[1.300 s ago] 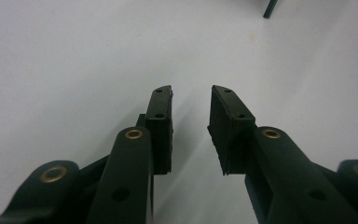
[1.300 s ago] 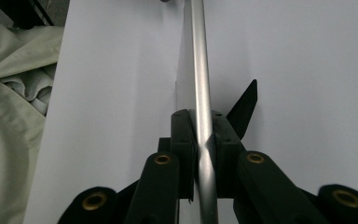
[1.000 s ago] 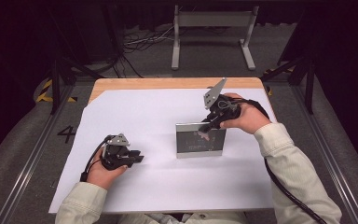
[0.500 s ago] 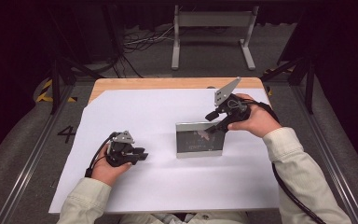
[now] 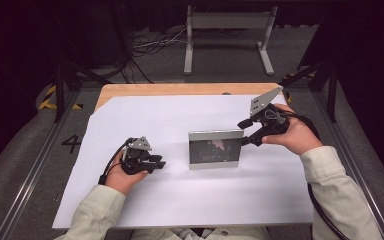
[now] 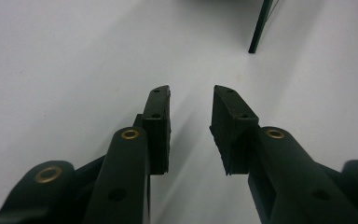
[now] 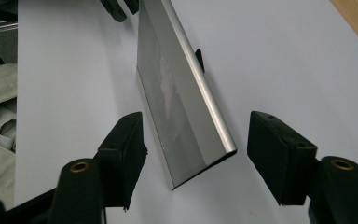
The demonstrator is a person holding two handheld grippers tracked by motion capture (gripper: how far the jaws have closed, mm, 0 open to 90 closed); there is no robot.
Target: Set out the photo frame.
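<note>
A silver-edged picture frame [image 5: 214,149] stands upright, leaning back a little, on the white sheet [image 5: 145,120]. My right gripper [image 5: 243,133] is at its right end; its jaws have just been opening. In the right gripper view the frame's near end [image 7: 182,98] lies between the right gripper's [image 7: 196,117] pads with a gap on each side. My left gripper [image 5: 159,163] rests low on the sheet left of the frame. The left gripper's [image 6: 191,91] jaws have just been opening too, with only white sheet between them.
The sheet covers a wooden table [image 5: 180,89]. A thin dark strut [image 6: 260,25] stands ahead of the left gripper. A metal stand [image 5: 228,30] and cables [image 5: 150,45] lie on the floor beyond the table. Dark rails run along both sides.
The right gripper has let go of the frame's upper right part, spread its jaws and drawn back to the right. The frame stays standing. The left hand has edged toward the frame.
</note>
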